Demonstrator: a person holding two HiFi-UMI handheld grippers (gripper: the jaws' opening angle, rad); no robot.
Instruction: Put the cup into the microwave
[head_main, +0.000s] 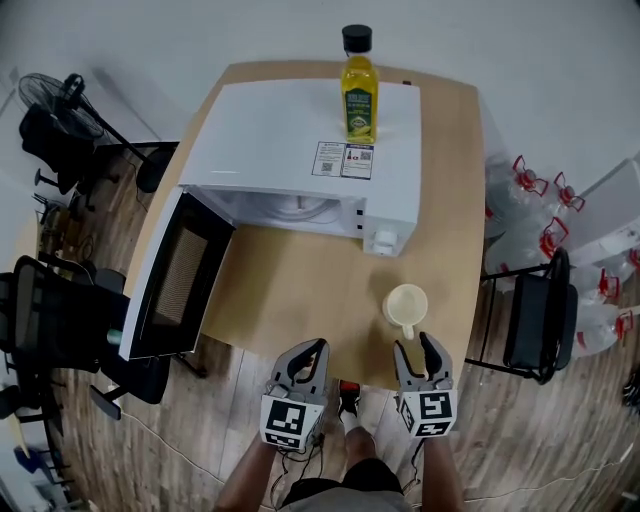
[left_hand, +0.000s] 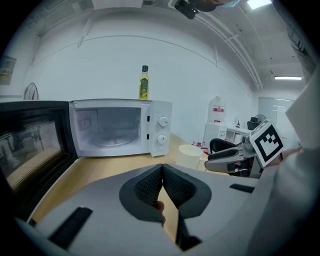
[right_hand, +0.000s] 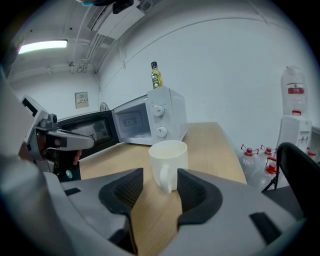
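Note:
A cream cup (head_main: 405, 306) stands on the wooden table (head_main: 300, 290), its handle turned toward the near edge. The white microwave (head_main: 300, 140) sits at the back with its door (head_main: 175, 275) swung wide open to the left and its cavity empty. My right gripper (head_main: 415, 345) hovers just short of the cup, open; in the right gripper view the cup (right_hand: 169, 155) and its handle stand just beyond the spread jaws of that gripper (right_hand: 160, 176), untouched. My left gripper (head_main: 312, 352) is at the table's near edge, shut, its pads meeting (left_hand: 162, 167) with nothing held.
A yellow oil bottle (head_main: 359, 95) stands on top of the microwave. Black office chairs (head_main: 50, 320) crowd the left side, and another chair (head_main: 535, 315) stands right of the table. Water jugs (head_main: 520, 210) lie at the right; a fan (head_main: 50, 100) is far left.

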